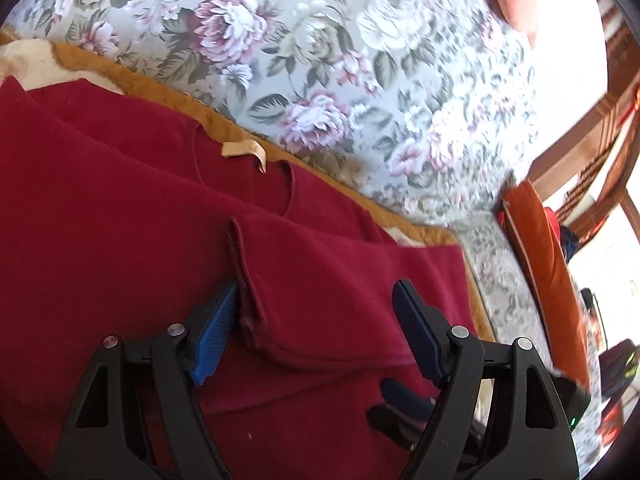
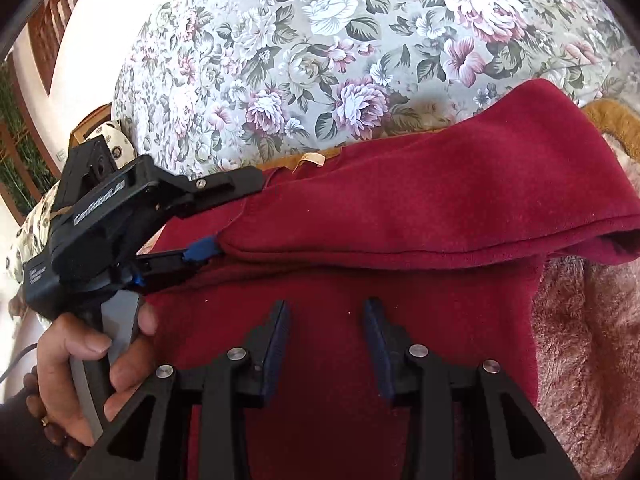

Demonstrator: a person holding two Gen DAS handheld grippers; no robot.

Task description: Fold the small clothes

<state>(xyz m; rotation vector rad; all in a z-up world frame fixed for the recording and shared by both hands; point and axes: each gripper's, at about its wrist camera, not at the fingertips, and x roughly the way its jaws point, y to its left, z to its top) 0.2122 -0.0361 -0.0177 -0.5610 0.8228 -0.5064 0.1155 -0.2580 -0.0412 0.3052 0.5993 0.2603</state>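
Floral upholstery in grey-blue, pink and green fills the background: a sofa back (image 1: 320,60) rising behind the work area. In front of it lies a tan and pink fleece blanket (image 2: 592,340), and spread on that blanket is the dark red sweater (image 1: 100,200), its neckline toward the sofa back with a beige label (image 1: 244,150) at the collar. One red sleeve (image 2: 440,208) is laid across the body of the sweater, its cuff end just beside the left tool's blue pad. An orange cushion (image 1: 552,280) stands at the sofa's end.

The left hand-held gripper (image 1: 316,292) is spread wide, the sleeve cuff lying between its fingers, loose from the right one. The right hand-held gripper (image 2: 326,308) hovers over the sweater's lower body, its jaws apart and holding nothing. A bare hand (image 2: 80,376) grips the left tool's handle.
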